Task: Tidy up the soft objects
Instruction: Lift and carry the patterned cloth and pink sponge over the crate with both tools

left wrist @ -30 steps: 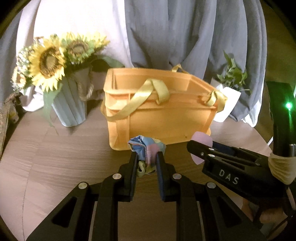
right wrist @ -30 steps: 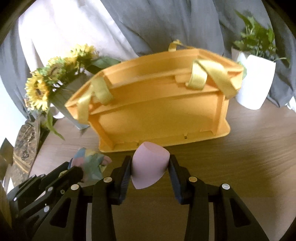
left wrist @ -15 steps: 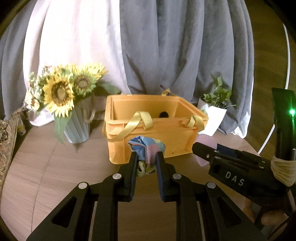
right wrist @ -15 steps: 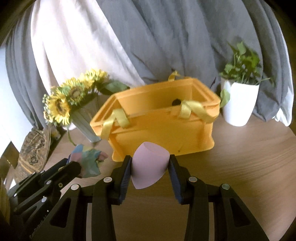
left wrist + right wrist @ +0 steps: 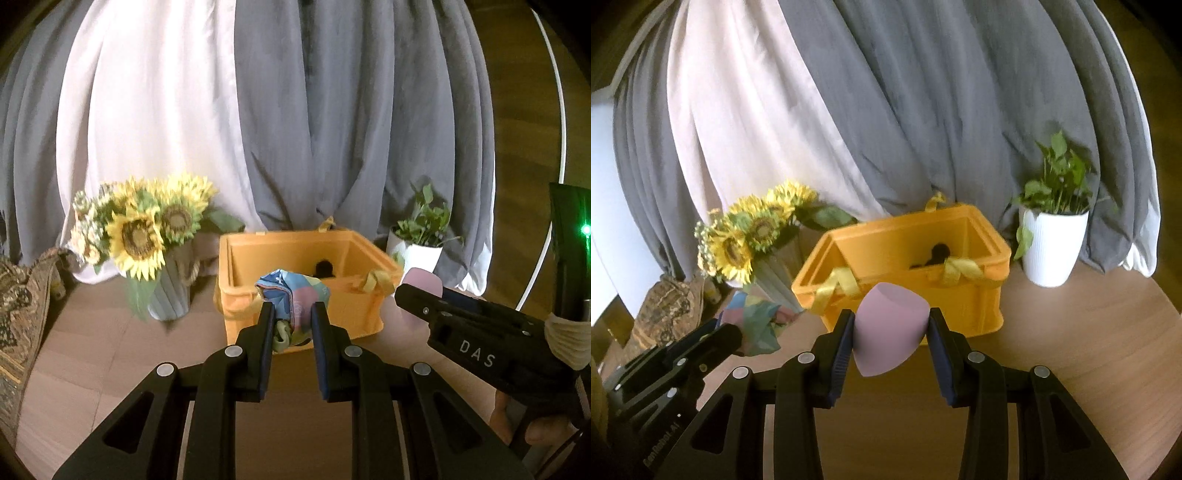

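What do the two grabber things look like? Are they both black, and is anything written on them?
Yes, both are black. The left hand-held gripper has two long flat fingers with dark blue pads and round silver screws. The right hand-held gripper looks the same. Seen from the side, it says "DAS" in white letters, has pale tape wrapped round it and a small green light.
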Motion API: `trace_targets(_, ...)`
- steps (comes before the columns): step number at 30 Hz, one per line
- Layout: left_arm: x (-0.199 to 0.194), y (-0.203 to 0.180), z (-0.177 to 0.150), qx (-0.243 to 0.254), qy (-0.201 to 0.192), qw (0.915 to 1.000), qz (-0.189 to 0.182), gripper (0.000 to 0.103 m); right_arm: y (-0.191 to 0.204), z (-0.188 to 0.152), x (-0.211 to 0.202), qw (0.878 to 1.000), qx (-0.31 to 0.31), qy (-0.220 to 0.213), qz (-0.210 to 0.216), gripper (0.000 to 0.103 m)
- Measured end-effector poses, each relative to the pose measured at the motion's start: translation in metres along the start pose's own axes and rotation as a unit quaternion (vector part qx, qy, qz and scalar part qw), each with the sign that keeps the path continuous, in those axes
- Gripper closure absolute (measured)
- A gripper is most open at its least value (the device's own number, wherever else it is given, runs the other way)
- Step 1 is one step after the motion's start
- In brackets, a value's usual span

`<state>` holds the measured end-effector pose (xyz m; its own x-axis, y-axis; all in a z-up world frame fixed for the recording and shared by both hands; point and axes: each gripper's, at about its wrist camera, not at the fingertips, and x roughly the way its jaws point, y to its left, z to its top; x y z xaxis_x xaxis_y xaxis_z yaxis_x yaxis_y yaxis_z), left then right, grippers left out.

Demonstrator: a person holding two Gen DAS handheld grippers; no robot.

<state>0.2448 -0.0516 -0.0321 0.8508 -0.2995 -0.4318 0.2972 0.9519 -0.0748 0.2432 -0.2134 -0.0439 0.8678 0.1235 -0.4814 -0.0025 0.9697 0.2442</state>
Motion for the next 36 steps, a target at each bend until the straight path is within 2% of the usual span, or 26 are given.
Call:
trace_targets(16,-0.003,-0.007,0.042,0.026,-0.065,0.9975,0.003,0.082,0.001,0.036,-0.014,0.998,-0.007,-0.060,0.012,0.062)
trace_targets(27,0.021,-0.010,0.066,0.033,-0.083,0.9960,0.002,0.082,-0.005,0.058,-0.004,0.996,-0.007,-0.089,0.012,0.062)
trace_targets(36,0.053,-0.010,0.081,0.035,-0.082,0.9960,0.005,0.082,-0.016,0.075,0.020,0.996,-0.007,-0.089,0.010,0.062)
